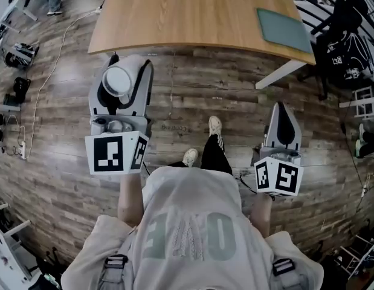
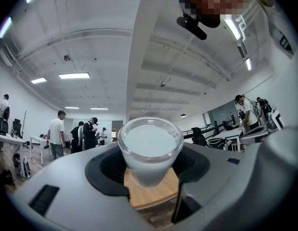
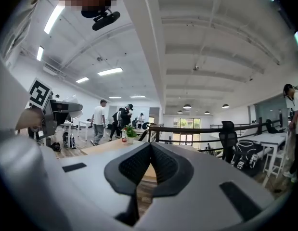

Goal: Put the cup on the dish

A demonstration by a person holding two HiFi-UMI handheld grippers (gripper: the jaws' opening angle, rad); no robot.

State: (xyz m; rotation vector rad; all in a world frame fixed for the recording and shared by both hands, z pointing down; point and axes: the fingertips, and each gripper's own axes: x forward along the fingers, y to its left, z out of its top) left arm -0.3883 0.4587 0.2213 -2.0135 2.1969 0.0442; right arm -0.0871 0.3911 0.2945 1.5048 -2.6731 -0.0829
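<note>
l gripper (image 1: 130, 65) holds the cup (image 2: 149, 148) in wide jaws over the floor, short of the table's (image 1: 193, 17) near edge; r gripper (image 1: 282, 110) closed, empty. no dish seen. risk: smooth cup may slip w/ a jolt.

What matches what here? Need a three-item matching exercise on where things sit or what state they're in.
1. white frosted cup
2. right gripper
3. green rectangular mat

A. lying on the light wooden table
B. jaws together, nothing between them
C. held between the jaws of the left gripper

Pairs: 1-C, 2-B, 3-A
</note>
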